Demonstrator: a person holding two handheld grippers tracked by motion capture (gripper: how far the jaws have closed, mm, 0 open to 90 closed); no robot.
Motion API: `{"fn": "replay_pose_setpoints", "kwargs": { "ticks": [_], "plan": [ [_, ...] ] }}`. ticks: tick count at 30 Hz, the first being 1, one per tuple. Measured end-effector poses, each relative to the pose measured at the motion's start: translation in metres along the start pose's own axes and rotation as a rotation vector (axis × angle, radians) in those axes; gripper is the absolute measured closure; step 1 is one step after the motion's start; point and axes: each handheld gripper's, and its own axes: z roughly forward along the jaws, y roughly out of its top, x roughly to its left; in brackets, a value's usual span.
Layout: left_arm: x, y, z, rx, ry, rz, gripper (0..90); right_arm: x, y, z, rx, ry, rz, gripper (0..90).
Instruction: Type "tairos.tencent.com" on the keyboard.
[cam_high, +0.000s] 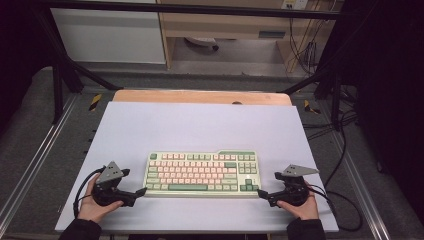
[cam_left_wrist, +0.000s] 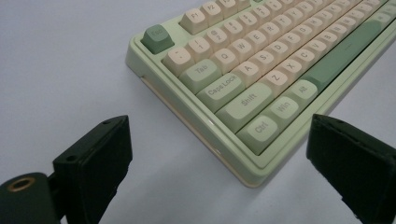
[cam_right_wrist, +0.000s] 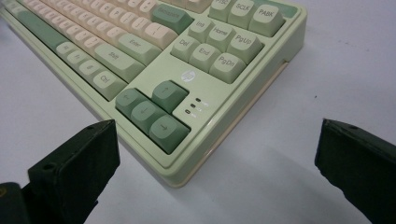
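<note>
A pale green keyboard (cam_high: 202, 174) with cream and darker green keys lies flat on the white table top, near its front edge. My left gripper (cam_high: 134, 182) sits at the keyboard's front left corner, held by a hand. In the left gripper view the jaws of this gripper (cam_left_wrist: 219, 135) stand wide apart, with the Ctrl corner of the keyboard (cam_left_wrist: 261, 60) between them and untouched. My right gripper (cam_high: 269, 184) is at the front right corner. In the right gripper view its jaws (cam_right_wrist: 219, 133) are spread open around the arrow-key corner of the keyboard (cam_right_wrist: 140, 56), clear of both pads.
The white table top (cam_high: 200, 125) lies on a wooden table (cam_high: 200, 96). Black frame poles (cam_high: 57, 85) stand at the far left and right. Cables (cam_high: 345, 200) trail off the right side. Grey floor surrounds the table.
</note>
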Motion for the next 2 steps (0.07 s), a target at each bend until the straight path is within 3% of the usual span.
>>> {"fn": "replay_pose_setpoints", "kwargs": {
  "ticks": [2],
  "plan": [
    [-0.0005, -0.0004, 0.0009, 0.004, -0.002, 0.001, 6.7, -0.0004, 0.0002, -0.0001, -0.004, 0.001, -0.004, 0.4]
  ]
}}
